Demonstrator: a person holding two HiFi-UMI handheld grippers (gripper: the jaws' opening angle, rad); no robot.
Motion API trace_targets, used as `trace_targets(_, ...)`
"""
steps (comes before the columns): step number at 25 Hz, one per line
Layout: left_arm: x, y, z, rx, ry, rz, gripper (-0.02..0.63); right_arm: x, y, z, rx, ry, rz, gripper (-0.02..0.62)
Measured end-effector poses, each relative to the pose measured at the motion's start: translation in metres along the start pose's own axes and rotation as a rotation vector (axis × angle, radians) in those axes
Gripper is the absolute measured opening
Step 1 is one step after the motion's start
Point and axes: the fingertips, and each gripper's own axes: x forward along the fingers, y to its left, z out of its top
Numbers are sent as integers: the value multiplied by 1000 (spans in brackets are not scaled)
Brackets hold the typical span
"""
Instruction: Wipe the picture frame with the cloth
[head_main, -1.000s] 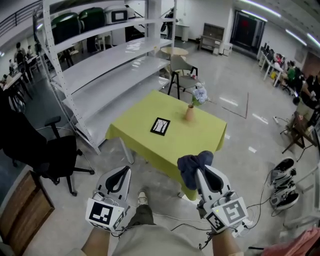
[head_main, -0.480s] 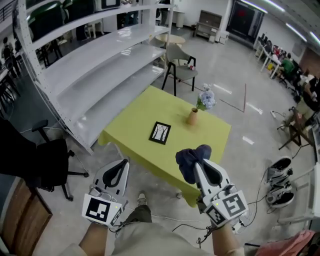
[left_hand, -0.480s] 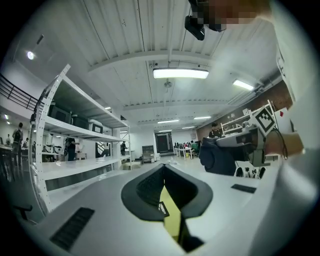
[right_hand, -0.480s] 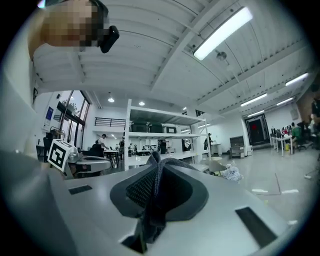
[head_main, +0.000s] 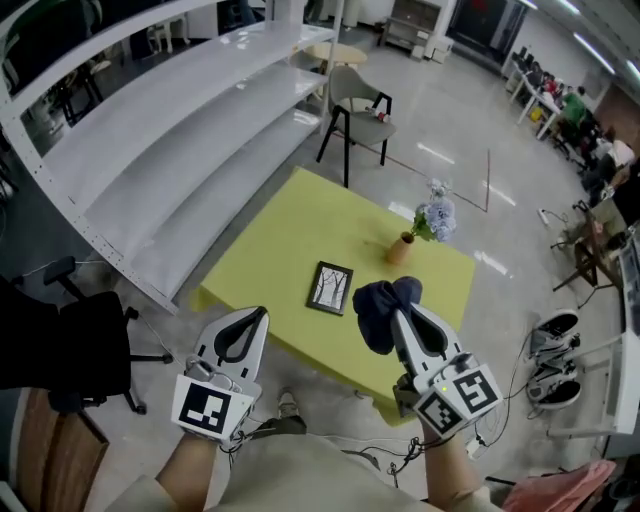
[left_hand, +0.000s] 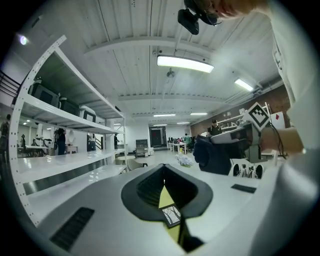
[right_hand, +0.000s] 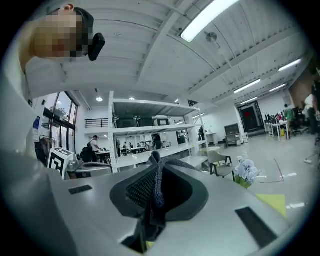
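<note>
Picture frame (head_main: 331, 288): dark-rimmed, lying flat and face up on the yellow-green desk (head_main: 270, 250), towards the desk's middle and nearer its near edge than its far one. The long axis runs from the near edge to the far edge, with the far end leaning slightly towards the desk's right side.

Change noted: over the last second the desk has grown in the head view, and the frame has slid down it towards both grippers. Judged an approach on foot; wiping has not begun and nothing touches the frame.

Cloth (head_main: 383, 312): dark blue, bunched, pinched between the fingers of the right gripper (head_main: 400, 318). A wad bulges past the tips over the desk's near edge, just right of the frame. Its height above the desk cannot be told.

Left gripper (head_main: 240, 335): fingers pressed together at the tips, holding nothing, short of the desk's near-left edge. Its own view catches the frame (left_hand: 171, 214) through the slit.

Vase (head_main: 402, 248): with pale flowers (head_main: 436, 216), upright towards the desk's far right, apart from the frame.
</note>
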Motion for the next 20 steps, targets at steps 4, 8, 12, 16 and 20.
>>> trace_targets(4,26,25,-1,-10,9,-23,8,34,-9,5,-15,17,-19,46)
trace_targets(8,45,44,-6,-13,16,-23,8,56,-22,3,-15,39,-46,46)
trace_targets(12,61,47,-14,-22,33,-15,8,65,-43,-3,-17,61,-58,46)
trace_targets(16,77,49,-22,-10,65,7,8,79,-66,-14,-14,84,-47,46)
trace_targets(20,96,45,-33,-1,103,17,8,99,-85,-29,-17,129,-1,46)
